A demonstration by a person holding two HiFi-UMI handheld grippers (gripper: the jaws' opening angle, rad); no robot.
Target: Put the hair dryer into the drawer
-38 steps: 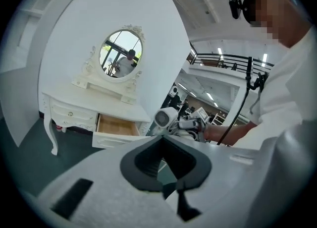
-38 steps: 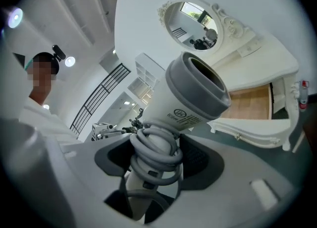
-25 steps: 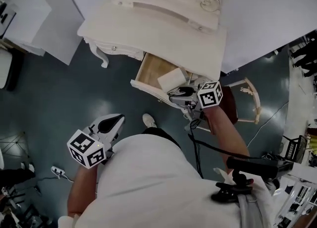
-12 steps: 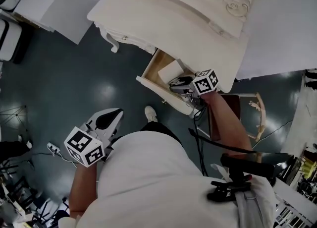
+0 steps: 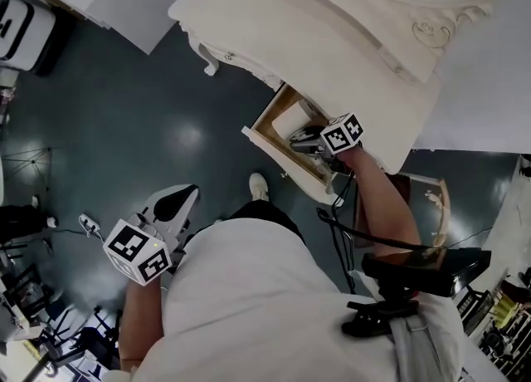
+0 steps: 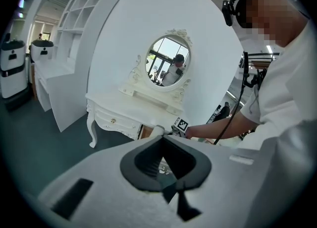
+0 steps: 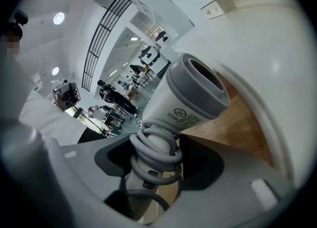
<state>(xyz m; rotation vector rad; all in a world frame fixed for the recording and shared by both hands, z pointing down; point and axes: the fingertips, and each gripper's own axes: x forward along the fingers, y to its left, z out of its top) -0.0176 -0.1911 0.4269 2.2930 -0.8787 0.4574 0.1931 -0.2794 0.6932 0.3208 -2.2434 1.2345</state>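
Right tongs (image 7: pixel 159 148) grasped hair dryer (image 7: pixel 190 98) by cord-wrapped handle over open drawer (image 5: pixel 267 138) at front edge of tabletop (image 5: pixel 332 48); left tongs (image 6: pixel 161 140) clenched, empty.

White dressing table (image 5: pixel 332 48) with curved legs on a dark teal floor (image 5: pixel 124 123). Oval mirror (image 6: pixel 167 67) in an ornate white frame stands upright along the table's back edge, a person reflected in it. Wooden chair (image 5: pixel 440 210) just beside the table's front right corner. Tall white shelf unit (image 6: pixel 74 19) near the table's left end, against the white wall (image 6: pixel 213 38). White plug with cable (image 5: pixel 87 224) on the floor, well apart from the table.
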